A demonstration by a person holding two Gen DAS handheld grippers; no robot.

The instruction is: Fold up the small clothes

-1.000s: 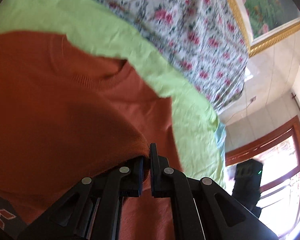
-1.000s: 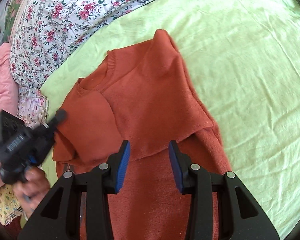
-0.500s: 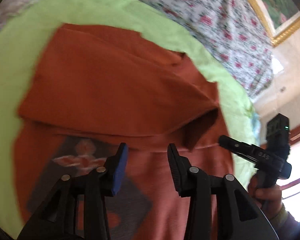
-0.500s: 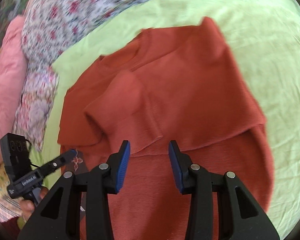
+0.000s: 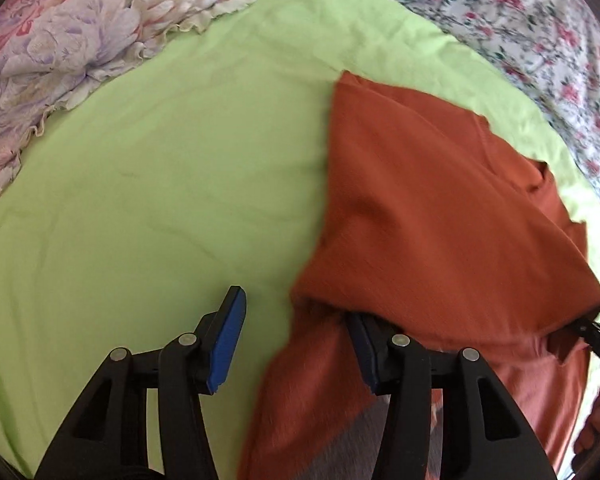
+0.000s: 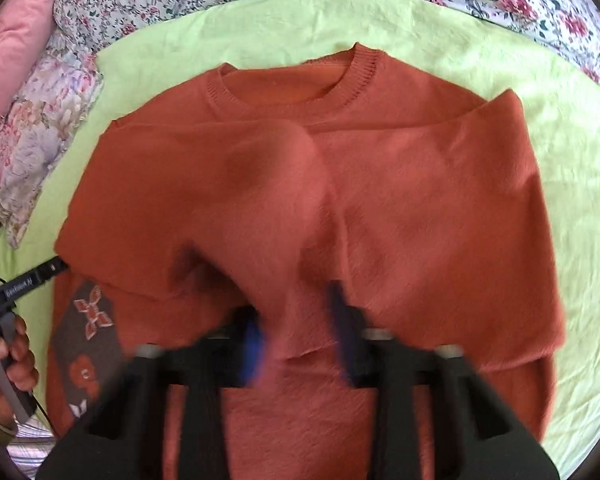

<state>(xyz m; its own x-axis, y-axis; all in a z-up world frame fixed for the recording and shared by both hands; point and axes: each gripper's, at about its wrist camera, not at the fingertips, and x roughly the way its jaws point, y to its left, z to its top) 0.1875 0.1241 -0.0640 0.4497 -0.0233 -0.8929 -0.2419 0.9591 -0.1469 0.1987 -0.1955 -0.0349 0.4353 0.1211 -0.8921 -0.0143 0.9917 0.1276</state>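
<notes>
One rust-orange knit sweater (image 6: 380, 184) fills the frame's centre on a lime-green sheet (image 6: 540, 92). Both tongs gape: left gripper (image 5: 296, 336) straddling its edge, right gripper (image 6: 296, 344), blurred, around a fold.

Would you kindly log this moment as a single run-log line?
task: fold small clothes | item: orange sweater on green sheet | sleeves: folded in | left tool: open at sweater's edge | right tool: open, blurred, fabric between fingers

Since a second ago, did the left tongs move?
Yes. The left tongs slid away from the neckline, down toward the sweater's patterned hem.
</notes>
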